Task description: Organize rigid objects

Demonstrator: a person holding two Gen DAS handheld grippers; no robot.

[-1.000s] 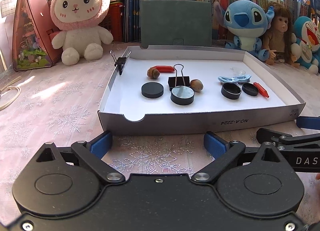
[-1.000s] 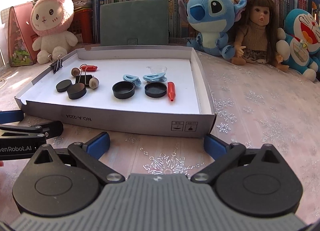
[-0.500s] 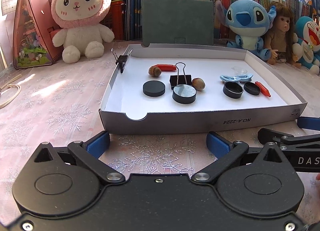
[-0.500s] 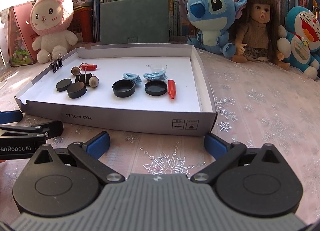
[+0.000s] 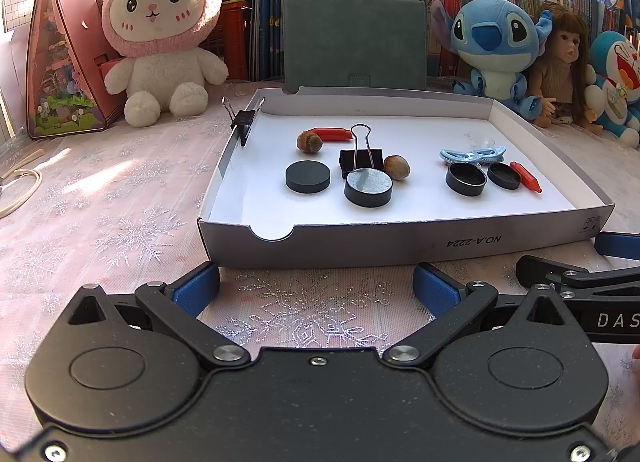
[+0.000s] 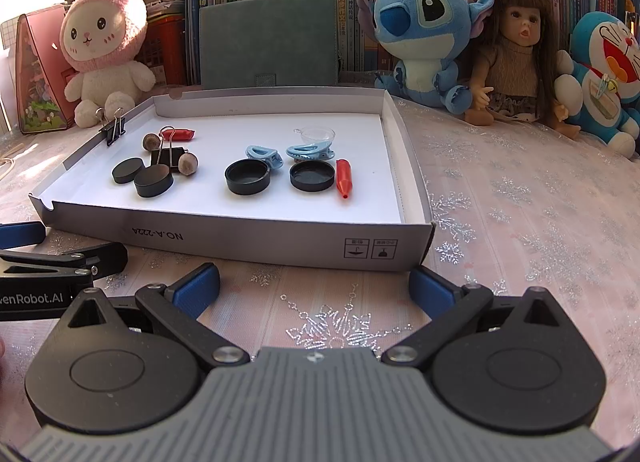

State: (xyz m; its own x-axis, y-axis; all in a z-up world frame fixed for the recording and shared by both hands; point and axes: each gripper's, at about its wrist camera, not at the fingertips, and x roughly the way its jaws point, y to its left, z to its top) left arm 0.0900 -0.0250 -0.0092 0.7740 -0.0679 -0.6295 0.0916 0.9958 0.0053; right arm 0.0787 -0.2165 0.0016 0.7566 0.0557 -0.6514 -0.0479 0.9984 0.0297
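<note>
A shallow grey cardboard tray (image 5: 400, 250) (image 6: 248, 240) lies on the table with small items on its white floor. On its left part sit two black discs (image 5: 308, 177) (image 5: 368, 187), a black binder clip (image 5: 361, 160), two nuts (image 5: 309, 141) (image 5: 397, 167) and a red piece (image 5: 330, 134). To the right lie two black caps (image 6: 248, 177) (image 6: 312, 176), two blue clips (image 6: 264, 154) (image 6: 310, 151), a clear dish (image 6: 318, 135) and a red cone (image 6: 343, 177). Another binder clip (image 5: 243, 123) grips the tray's left wall. My left gripper (image 5: 316, 286) and right gripper (image 6: 314, 286) are open before the near wall, holding nothing.
Plush toys line the back: a pink rabbit (image 5: 160, 30), a blue alien (image 6: 424, 30), a doll (image 6: 516, 54) and a blue cat (image 6: 608, 74). A green folder (image 5: 354, 42) leans on bookshelves. A pink house-shaped box (image 5: 64, 62) stands far left. Lace cloth (image 6: 540, 202) covers the table.
Both views have shifted slightly; the tray sits a touch higher and farther in frame. Nothing in the tray has moved, and both grippers stay open.
</note>
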